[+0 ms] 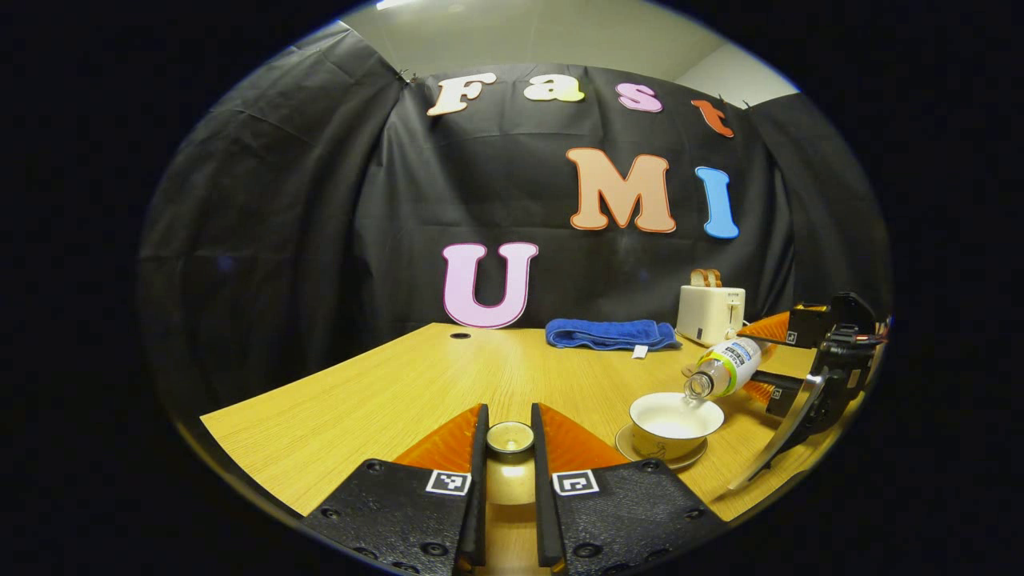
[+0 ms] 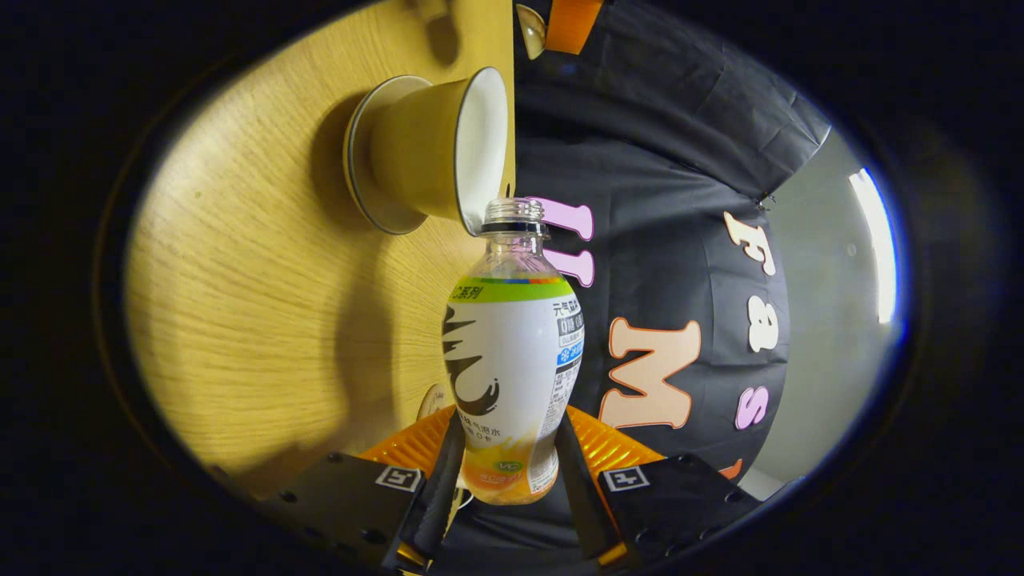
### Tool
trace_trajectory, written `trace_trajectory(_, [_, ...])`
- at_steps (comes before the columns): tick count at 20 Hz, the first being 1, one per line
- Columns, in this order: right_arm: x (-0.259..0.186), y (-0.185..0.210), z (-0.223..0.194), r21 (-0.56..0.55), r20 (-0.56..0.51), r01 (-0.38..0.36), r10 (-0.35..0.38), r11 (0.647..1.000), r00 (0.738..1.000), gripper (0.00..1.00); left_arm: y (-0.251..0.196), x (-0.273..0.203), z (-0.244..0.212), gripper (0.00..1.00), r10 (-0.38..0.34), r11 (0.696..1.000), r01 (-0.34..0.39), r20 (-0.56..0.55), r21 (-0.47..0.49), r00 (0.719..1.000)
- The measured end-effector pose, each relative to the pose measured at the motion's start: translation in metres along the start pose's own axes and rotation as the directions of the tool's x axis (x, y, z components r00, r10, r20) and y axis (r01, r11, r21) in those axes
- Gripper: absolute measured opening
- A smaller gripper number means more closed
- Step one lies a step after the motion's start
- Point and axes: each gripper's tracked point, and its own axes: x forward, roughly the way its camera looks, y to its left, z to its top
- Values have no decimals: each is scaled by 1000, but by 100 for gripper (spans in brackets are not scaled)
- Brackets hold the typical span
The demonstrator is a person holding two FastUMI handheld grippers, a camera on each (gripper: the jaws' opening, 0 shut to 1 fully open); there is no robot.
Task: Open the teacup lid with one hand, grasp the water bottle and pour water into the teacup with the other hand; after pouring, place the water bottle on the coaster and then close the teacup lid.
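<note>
Left gripper view, L to R: the wooden bench is bare on its left half, w/ plenty of open room from the near-left edge back to the black cloth wall; a small dark hole sits near the far edge. The left tongs at near centre are clenched on the teacup lid, knob up, held above the bench. Far centre, a folded blue towel lies along the back, and a white toaster stands just right of it. Near right, the teacup sits upright on its saucer, lid off, not far from the near-right bench edge. The water bottle is over the cup, long axis tilted, open mouth pointing down-left at the cup's far-right rim. The right tongs are grasping it by the body from the right, near the bench's right edge. Right gripper view: both fingers press the bottle's lower body, neck pointing away along the tongs, mouth at the cup rim.
</note>
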Motion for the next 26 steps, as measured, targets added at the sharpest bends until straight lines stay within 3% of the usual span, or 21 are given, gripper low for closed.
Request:
trace_trajectory(9, [0, -9, 4, -135, 56, 33, -26, 990, 998, 67, 1, -1, 1, 22, 4, 1000, -4, 2, -6, 1000])
trace_trajectory(26, [4, -23, 10, -327, 144, 123, -79, 937, 986, 66, 0, -4, 5, 23, 0, 1000, 0, 9, -12, 1000])
